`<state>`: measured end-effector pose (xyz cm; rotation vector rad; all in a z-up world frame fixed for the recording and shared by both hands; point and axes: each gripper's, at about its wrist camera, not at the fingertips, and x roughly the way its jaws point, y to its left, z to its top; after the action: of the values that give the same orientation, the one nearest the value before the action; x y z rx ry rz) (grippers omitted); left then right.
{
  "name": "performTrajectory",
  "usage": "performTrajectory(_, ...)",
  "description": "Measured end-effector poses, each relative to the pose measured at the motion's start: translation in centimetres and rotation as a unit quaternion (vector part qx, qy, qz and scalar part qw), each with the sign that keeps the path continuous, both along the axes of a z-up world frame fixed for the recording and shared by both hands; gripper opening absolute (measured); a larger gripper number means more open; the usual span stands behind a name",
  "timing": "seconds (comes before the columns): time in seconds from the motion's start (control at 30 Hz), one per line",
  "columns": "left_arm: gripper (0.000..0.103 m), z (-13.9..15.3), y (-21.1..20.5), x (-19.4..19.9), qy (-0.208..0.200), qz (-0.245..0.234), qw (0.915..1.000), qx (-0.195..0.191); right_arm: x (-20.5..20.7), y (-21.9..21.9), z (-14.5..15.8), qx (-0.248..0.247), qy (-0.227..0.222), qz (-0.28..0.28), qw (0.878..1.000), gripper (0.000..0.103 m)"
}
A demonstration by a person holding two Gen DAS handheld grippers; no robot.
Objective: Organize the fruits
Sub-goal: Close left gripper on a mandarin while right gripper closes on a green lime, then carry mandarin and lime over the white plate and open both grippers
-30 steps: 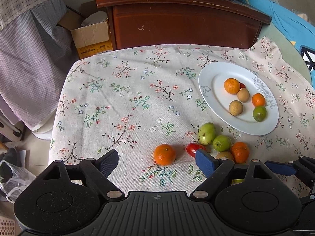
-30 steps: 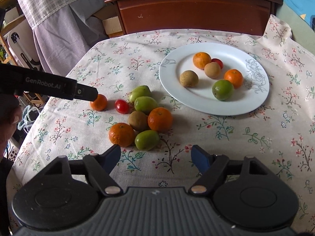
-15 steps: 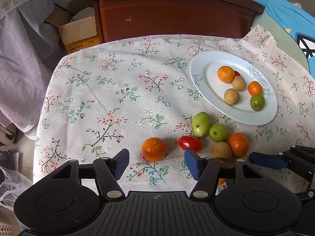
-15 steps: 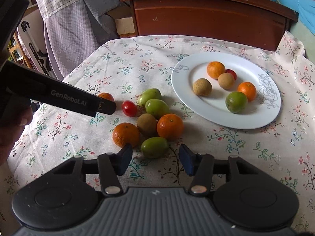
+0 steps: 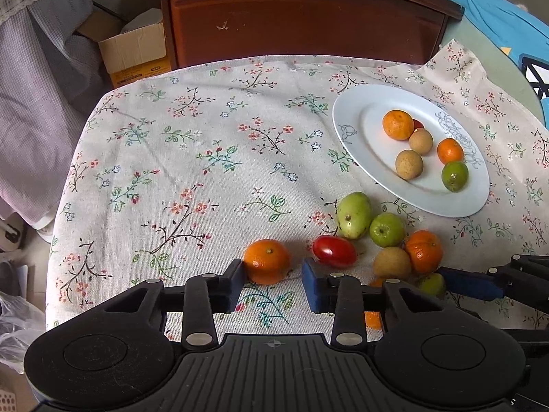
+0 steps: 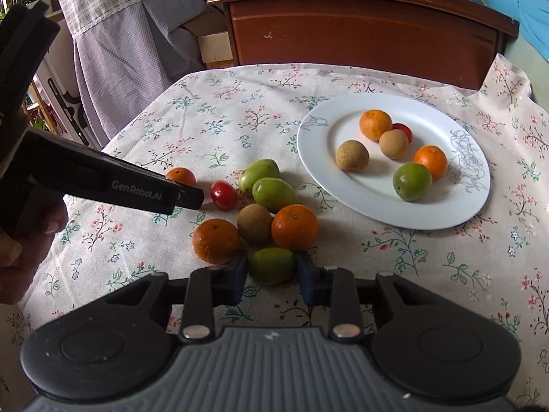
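Closing on a green fruit, the right gripper pinches it while the left gripper narrows around a mandarin. Seven loose fruits remain on the tablecloth; beyond, six sit on the plate.

Your table under a floral tablecloth, 1 white plate at the right, loose beside it 3 oranges, 3 green fruits, 1 red tomato, 1 brown fruit
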<state>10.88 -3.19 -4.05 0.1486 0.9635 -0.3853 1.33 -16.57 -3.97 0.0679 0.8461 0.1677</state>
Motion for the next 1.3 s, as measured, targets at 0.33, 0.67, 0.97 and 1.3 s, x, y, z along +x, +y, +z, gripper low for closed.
performTrajectory(0.33,0.027,0.5,0.4,-0.2,-0.009,0.013,0.9999,-0.005,0.0,-0.5,1.3,0.026,-0.008,-0.011,1.000,0.031)
performTrajectory(0.67,0.026,4.3,0.1,-0.9,-0.085,0.013,0.9959,-0.029,0.2,-2.3,4.7,0.055,-0.055,-0.038,0.996,0.031)
performTrajectory(0.97,0.027,6.3,-1.9,-0.3,-0.106,-0.024,0.9907,-0.081,1.5,-5.8,7.7,0.049,-0.098,-0.087,0.990,0.031)
performTrajectory(1.3,0.027,6.2,-4.7,1.8,-0.105,-0.042,0.9881,-0.104,4.8,-9.9,7.6,0.052,-0.104,-0.143,0.983,0.031)
